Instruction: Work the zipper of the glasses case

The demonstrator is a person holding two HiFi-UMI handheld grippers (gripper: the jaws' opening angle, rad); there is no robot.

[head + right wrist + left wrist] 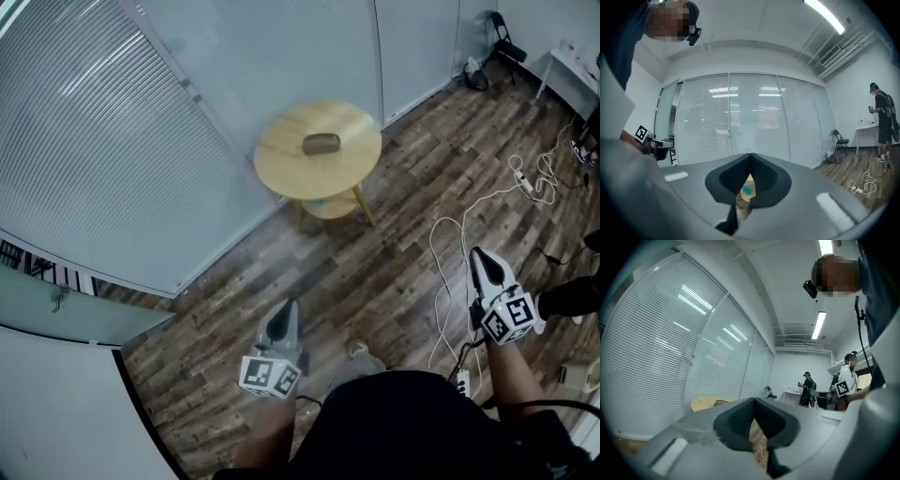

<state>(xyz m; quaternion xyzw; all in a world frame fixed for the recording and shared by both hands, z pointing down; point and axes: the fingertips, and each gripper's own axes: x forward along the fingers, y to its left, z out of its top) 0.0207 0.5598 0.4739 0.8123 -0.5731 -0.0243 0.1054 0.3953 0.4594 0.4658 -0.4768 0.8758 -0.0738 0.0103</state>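
A dark oval glasses case (322,143) lies on a round wooden table (281,155) far ahead of me, near the glass wall. My left gripper (287,311) is held low at the bottom centre of the head view, shut and empty, well short of the table. My right gripper (482,258) hangs at the right, also shut with nothing in it. In the left gripper view the shut jaw tips (753,400) meet, and the table (705,402) shows at the left. The right gripper view shows closed tips (750,155) with the table (746,191) glimpsed through the gap below them.
White cables and a power strip (523,184) trail over the wooden floor at the right. Blinds and glass partitions (112,141) stand behind the table. A folding chair (504,47) and a white desk (572,70) stand at the far right. People stand in the distance (806,389).
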